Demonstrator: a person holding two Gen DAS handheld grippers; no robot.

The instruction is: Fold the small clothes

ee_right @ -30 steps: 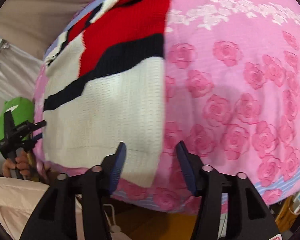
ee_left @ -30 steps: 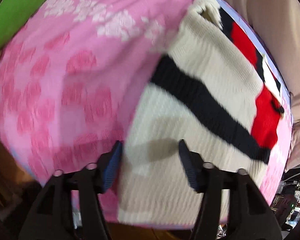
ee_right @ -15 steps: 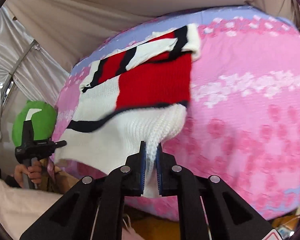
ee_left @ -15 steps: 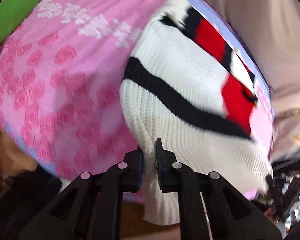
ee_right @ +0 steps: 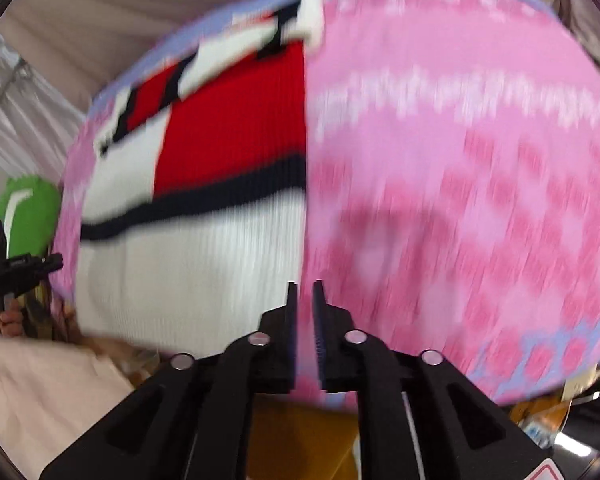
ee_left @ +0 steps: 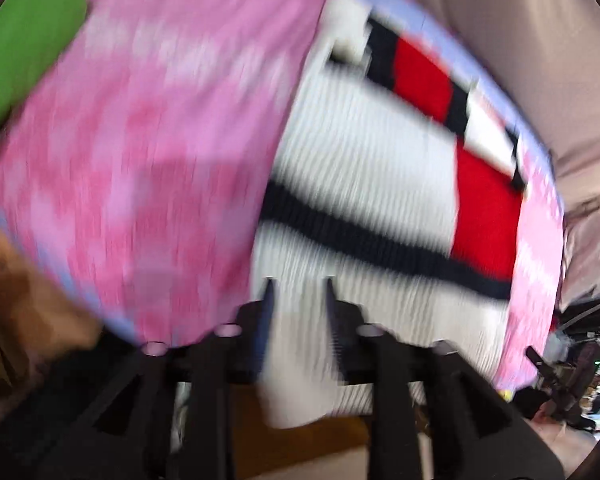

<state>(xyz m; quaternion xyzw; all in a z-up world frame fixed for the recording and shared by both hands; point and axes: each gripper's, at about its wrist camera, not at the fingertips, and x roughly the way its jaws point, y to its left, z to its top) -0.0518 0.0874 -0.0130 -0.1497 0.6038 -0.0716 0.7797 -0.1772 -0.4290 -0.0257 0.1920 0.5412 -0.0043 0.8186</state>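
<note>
A small knit sweater (ee_left: 364, 168), white with a black stripe and red blocks, lies flat on a pink rose-patterned cloth (ee_left: 148, 152); it also shows in the right wrist view (ee_right: 204, 208). My left gripper (ee_left: 298, 284) is partly open over the sweater's near white hem, which hangs between its fingers. My right gripper (ee_right: 303, 286) is nearly shut with a narrow gap at the sweater's near right corner; no fabric shows between its fingers. Both views are motion-blurred.
The pink cloth (ee_right: 460, 200) covers the table to its edges. A green object (ee_left: 28, 32) sits at the far left, also seen in the right wrist view (ee_right: 24, 208). Beige drapes hang behind. The left gripper (ee_right: 16, 276) shows at the left.
Both grippers had shut on the lifted hem. Now the sweater lies flat again, the left jaws have opened part way, and the right jaws hold no visible fabric. Both grippers pulled back.
</note>
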